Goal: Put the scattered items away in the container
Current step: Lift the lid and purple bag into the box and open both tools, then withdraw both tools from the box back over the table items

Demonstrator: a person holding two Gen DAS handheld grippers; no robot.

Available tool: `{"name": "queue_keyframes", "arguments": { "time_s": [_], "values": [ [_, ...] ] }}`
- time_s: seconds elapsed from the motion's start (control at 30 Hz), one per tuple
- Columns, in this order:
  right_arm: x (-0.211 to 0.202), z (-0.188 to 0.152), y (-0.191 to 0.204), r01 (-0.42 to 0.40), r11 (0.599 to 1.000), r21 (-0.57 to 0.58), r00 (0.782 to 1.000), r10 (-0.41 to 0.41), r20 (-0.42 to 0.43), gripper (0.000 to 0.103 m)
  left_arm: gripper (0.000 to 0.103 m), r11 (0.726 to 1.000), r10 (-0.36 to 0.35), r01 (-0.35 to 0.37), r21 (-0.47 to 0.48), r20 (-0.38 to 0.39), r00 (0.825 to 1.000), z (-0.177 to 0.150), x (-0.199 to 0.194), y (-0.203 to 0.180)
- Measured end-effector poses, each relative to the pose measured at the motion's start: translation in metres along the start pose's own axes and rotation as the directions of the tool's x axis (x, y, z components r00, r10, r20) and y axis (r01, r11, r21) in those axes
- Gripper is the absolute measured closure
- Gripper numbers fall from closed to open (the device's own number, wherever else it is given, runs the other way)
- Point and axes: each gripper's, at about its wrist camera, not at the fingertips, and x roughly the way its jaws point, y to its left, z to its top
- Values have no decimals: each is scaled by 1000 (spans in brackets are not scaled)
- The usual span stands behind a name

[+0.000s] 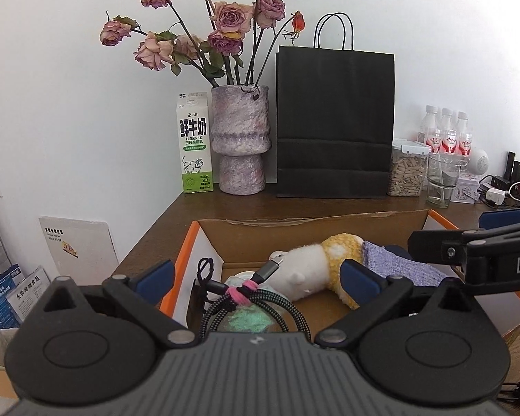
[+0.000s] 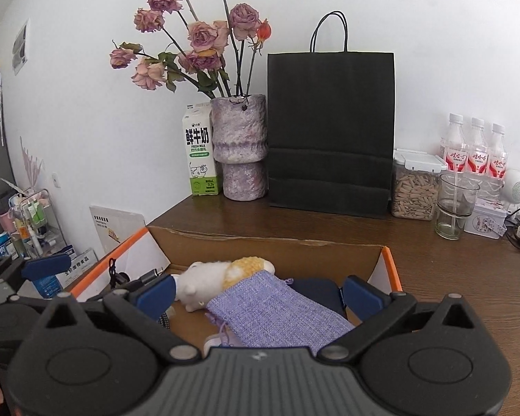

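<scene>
Wooden table: cardboard box, vase, bag, probably seed jar

One cardboard box sits at lower centre of both views, and in it lie one plush toy, one lilac fabric pouch and one coiled braided cable tied with a pink band. Two grippers show — the left gripper at the bottom of its own view, the right gripper likewise. Along the back of the table: one milk carton, one vase of dried roses, one black paper bag, one jar of seeds, one empty glass and three water bottles — all at centre to right.
</scene>
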Motion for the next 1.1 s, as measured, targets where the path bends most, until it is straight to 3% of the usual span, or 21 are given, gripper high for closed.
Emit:
{"name": "queue_keyframes", "arguments": {
  "time_s": [0.6,0.83,1.1],
  "values": [
    [-41,-17,4,8,1000,-20,1000,-8,-5,0,0,1000,1,0,-20,24,1000,0,-42,3],
    [-58,-54,0,22,1000,-21,999,-22,-33,0,0,999,-31,31,-13,0,1000,-25,-60,4],
    [-67,-109,-8,27,999,-34,991,-31,-128,0,0,998,-51,52,23,-57,997,-58,-71,7]
  ]
}}
